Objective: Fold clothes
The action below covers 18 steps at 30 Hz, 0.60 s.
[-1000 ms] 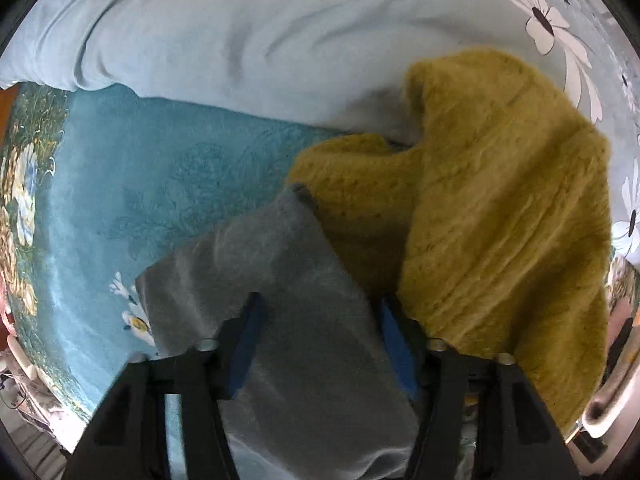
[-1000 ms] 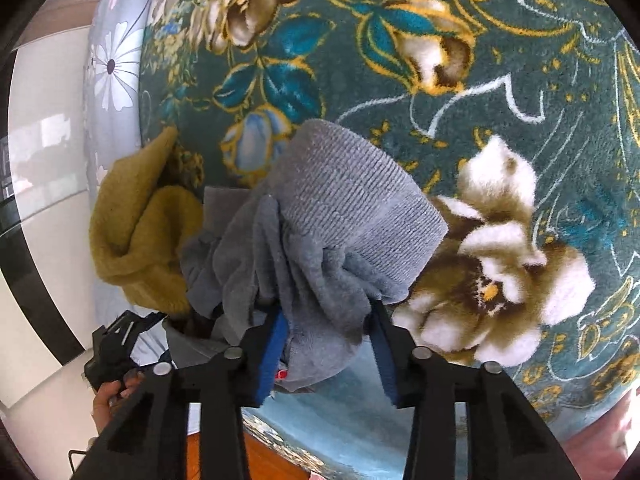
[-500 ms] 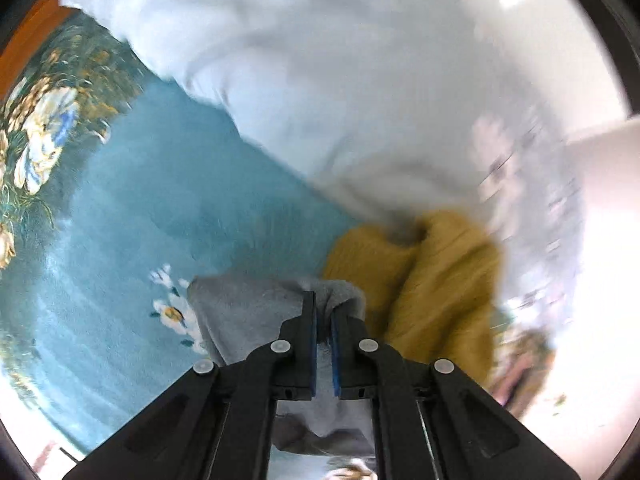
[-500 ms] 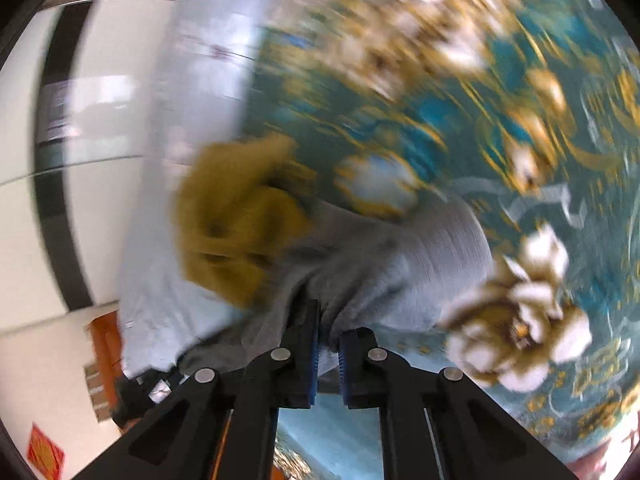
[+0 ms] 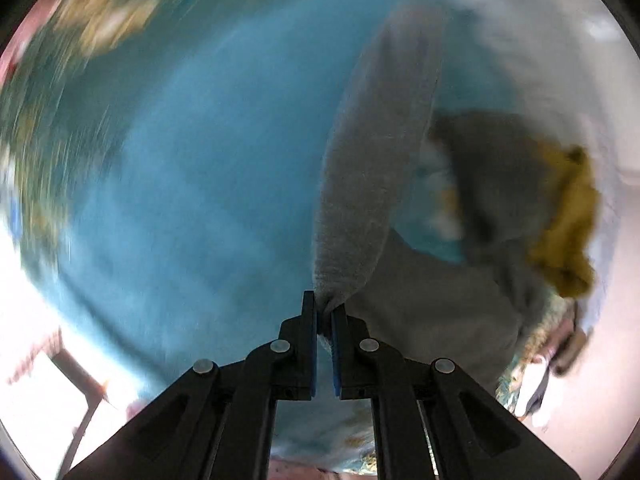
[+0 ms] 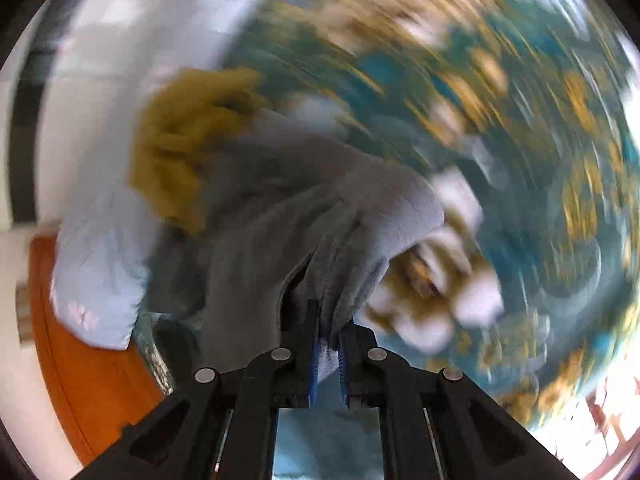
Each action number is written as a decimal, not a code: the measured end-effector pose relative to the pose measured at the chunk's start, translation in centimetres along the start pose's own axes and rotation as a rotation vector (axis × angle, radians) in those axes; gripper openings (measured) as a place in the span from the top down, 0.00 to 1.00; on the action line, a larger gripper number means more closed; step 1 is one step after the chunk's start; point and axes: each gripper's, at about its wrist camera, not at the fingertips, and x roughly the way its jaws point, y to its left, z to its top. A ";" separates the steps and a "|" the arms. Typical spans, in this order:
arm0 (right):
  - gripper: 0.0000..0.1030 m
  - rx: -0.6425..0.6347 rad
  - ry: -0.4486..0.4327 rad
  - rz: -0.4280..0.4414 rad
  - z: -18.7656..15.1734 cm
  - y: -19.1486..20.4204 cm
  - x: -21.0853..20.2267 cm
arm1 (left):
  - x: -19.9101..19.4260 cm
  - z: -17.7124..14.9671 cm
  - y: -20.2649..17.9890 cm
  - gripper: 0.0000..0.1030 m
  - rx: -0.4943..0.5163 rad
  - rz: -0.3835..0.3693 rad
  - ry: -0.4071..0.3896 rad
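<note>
A grey garment (image 5: 360, 184) hangs stretched from my left gripper (image 5: 324, 312), which is shut on a bunched edge of it above the blue bedspread (image 5: 192, 160). The same grey garment (image 6: 288, 216) is pinched in my right gripper (image 6: 329, 320), shut on gathered folds. A mustard yellow knit sweater (image 5: 568, 232) lies behind the grey cloth at the right in the left wrist view. In the right wrist view the yellow sweater (image 6: 184, 144) lies at upper left. Both views are blurred by motion.
A pale blue quilt (image 6: 100, 240) lies beside the yellow sweater, over an orange bed edge (image 6: 80, 380). The teal floral blanket (image 6: 540, 160) fills the right of the right wrist view. Pale quilt (image 5: 540, 40) also shows at upper right in the left wrist view.
Both grippers went from open around the grey garment to shut on it. They have since lifted and swung it, pulling the cloth taut away from the yellow sweater.
</note>
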 end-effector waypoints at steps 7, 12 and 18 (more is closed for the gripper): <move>0.92 0.053 0.048 -0.057 -1.1 -3.0 1.2 | 2.2 -1.3 3.0 0.86 -0.022 0.028 0.072; 0.92 0.017 0.014 -0.042 -1.3 -1.5 0.1 | -0.3 -0.3 5.0 0.71 -0.094 -0.068 -0.004; 0.92 -0.018 -0.025 -0.041 -1.9 -0.1 -2.2 | -1.6 2.5 8.4 0.71 -0.215 -0.138 -0.071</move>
